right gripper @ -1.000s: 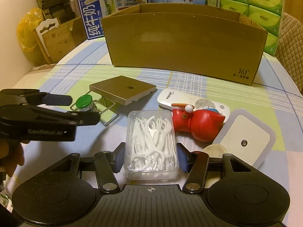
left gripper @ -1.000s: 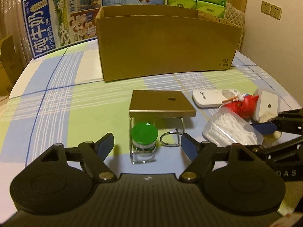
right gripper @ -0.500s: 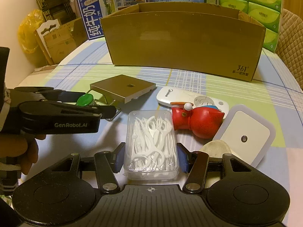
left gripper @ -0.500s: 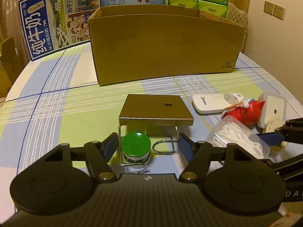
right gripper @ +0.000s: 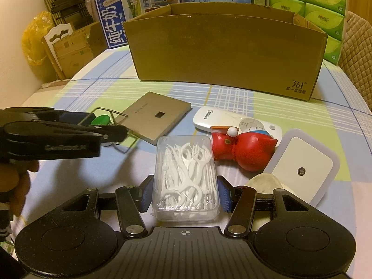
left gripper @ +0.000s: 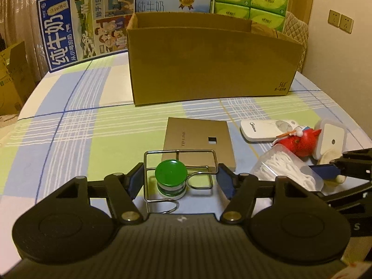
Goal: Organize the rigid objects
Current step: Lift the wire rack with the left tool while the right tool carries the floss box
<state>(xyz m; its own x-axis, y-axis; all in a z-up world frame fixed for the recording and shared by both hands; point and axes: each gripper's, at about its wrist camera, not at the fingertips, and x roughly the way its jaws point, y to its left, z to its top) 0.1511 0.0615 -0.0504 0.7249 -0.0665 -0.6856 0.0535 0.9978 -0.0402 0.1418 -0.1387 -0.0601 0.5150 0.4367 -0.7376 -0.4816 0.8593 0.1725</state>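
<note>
Left gripper (left gripper: 179,180) closing around wire rack (left gripper: 180,174) with green-capped jar (left gripper: 171,180) sitting inside rack; blue pads just beside rack wires, contact not clear. Rack lying just in front of gold flat box (left gripper: 198,143), well in front of cardboard box (left gripper: 209,62). Right gripper (right gripper: 184,193) gripping clear floss-pick box (right gripper: 184,177) on its long sides; long axis pointing away toward cardboard box. Red toy (right gripper: 241,150) lying right of floss-pick box.
</note>
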